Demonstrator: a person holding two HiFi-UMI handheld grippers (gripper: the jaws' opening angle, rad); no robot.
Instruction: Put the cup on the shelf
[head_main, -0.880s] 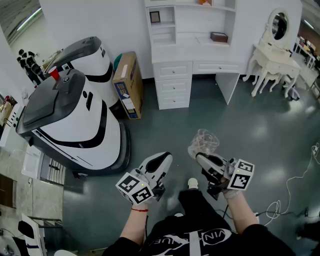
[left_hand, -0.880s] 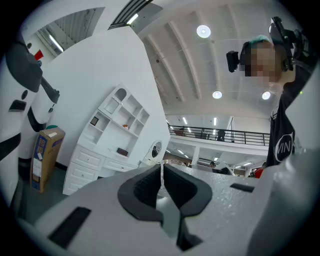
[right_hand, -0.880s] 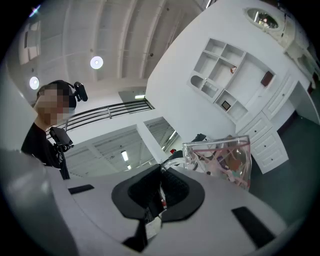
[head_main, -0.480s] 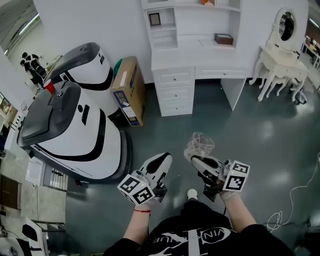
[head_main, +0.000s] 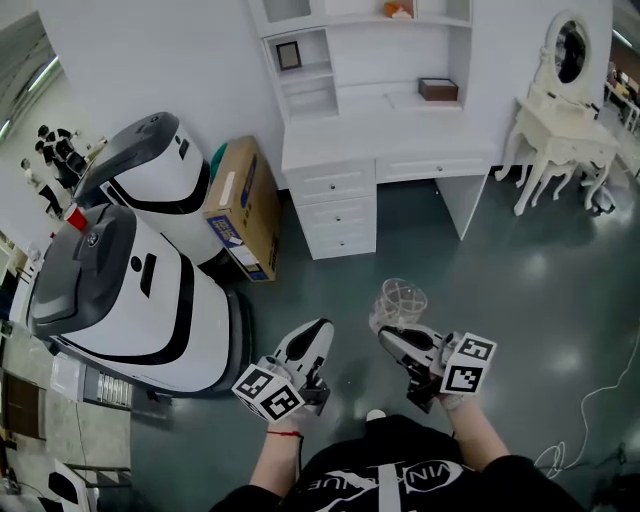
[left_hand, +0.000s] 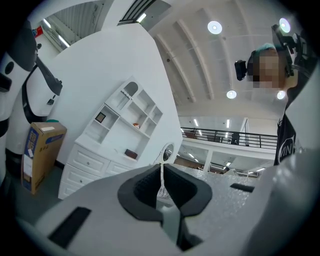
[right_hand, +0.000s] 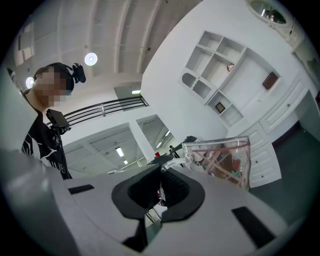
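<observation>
A clear glass cup with a handle hangs over the dark floor, and my right gripper is shut on its handle. In the right gripper view the cup sticks out just past the closed jaws of the right gripper. My left gripper is beside it at the left, shut with nothing in it; in its own view the left gripper has its jaws pressed together. The white shelf unit over a desk stands ahead by the wall, well away from both grippers.
Two big white-and-grey machines fill the left. A cardboard box leans beside the desk drawers. A brown box and a picture frame sit on the unit. A white vanity table stands right; a cable lies on the floor.
The view has shifted so the shelf unit and machines sit lower and further left. Both grippers stay low in front of the person, the cup still held in the right one.
</observation>
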